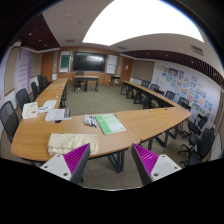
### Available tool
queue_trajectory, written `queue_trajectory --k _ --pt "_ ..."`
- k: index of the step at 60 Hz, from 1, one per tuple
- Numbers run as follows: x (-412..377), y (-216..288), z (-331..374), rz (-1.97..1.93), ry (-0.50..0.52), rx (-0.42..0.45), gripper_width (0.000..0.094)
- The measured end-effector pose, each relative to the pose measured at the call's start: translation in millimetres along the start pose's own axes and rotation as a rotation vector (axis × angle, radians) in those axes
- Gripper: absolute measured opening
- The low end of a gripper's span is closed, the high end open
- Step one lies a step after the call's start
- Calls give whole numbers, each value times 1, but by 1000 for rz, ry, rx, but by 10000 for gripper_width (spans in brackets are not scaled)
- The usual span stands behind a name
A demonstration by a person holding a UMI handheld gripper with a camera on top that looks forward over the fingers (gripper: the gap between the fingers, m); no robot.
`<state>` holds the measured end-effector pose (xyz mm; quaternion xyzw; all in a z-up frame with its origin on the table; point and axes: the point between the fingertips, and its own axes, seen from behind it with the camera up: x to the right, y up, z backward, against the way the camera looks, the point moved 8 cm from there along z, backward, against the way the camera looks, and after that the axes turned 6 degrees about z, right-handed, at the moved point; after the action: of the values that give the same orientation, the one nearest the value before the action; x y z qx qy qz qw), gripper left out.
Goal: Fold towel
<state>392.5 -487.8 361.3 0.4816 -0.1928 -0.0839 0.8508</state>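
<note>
A pale cream towel (68,144) lies crumpled on the near end of the curved wooden table (140,125), hanging a little over its front edge. It sits just beyond my left finger. My gripper (112,163) is open and empty, held in the air short of the table. The purple pads (76,157) face each other with a wide gap; only floor and a table leg show between them.
A green sheet (110,123) and pens lie mid-table. Papers and folders (45,110) lie on the left wing. Office chairs (12,118) line the left side and the right side (200,145). A screen (88,61) hangs on the far wall.
</note>
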Motion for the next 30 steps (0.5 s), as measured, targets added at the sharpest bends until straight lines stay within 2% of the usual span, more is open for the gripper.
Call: queue_trajectory --k 9,16,23,30 --pt "-3 -26 -5 22 14 -42 852" --pt "10 -70 -32 30 40 -97 852" --pt "-23 -114 -36 48 81 -171 853" --pt "-90 -140 -43 64 194 -216 854"
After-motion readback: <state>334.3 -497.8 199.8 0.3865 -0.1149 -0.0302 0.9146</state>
